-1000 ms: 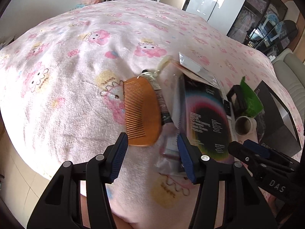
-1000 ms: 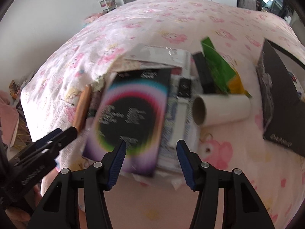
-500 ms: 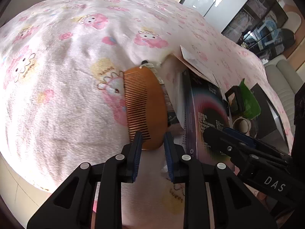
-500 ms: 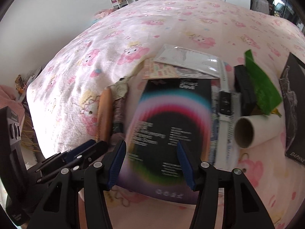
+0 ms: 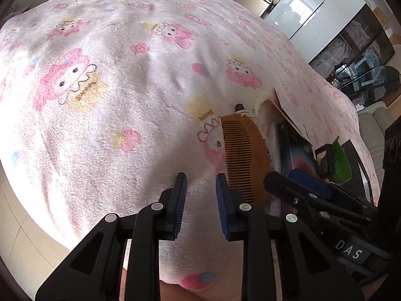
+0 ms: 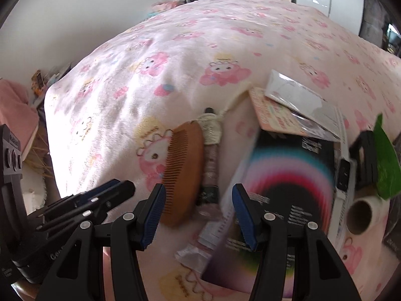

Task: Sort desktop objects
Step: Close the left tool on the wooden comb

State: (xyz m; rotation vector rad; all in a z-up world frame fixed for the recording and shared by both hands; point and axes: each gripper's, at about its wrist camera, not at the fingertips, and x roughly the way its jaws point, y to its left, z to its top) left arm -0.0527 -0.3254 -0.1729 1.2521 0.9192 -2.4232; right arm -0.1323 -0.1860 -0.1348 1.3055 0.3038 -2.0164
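Observation:
A brown wooden comb [image 5: 246, 155] lies on the pink cartoon blanket [image 5: 112, 80], against a thin tube [image 6: 210, 165] and a black box with rainbow rings [image 6: 288, 175]. My left gripper [image 5: 201, 184] hovers just left of the comb's near end, its jaws narrowly apart and holding nothing. My right gripper [image 6: 198, 194] is open above the comb's near end [image 6: 183, 173] and the tube. The right gripper's fingers [image 5: 295, 188] show at the right of the left wrist view.
Papers and a flat packet [image 6: 295, 100] lie behind the box. A cardboard roll [image 6: 363, 213], a green leaf-like piece [image 6: 386, 160], a black clip [image 6: 363, 155] and a dark box [image 5: 356, 165] sit to the right. The blanket's edge drops off at left.
Both grippers have swung left, off the rainbow box toward the comb. The left jaws narrowed from wide open, then parted slightly, and now sit left of the comb.

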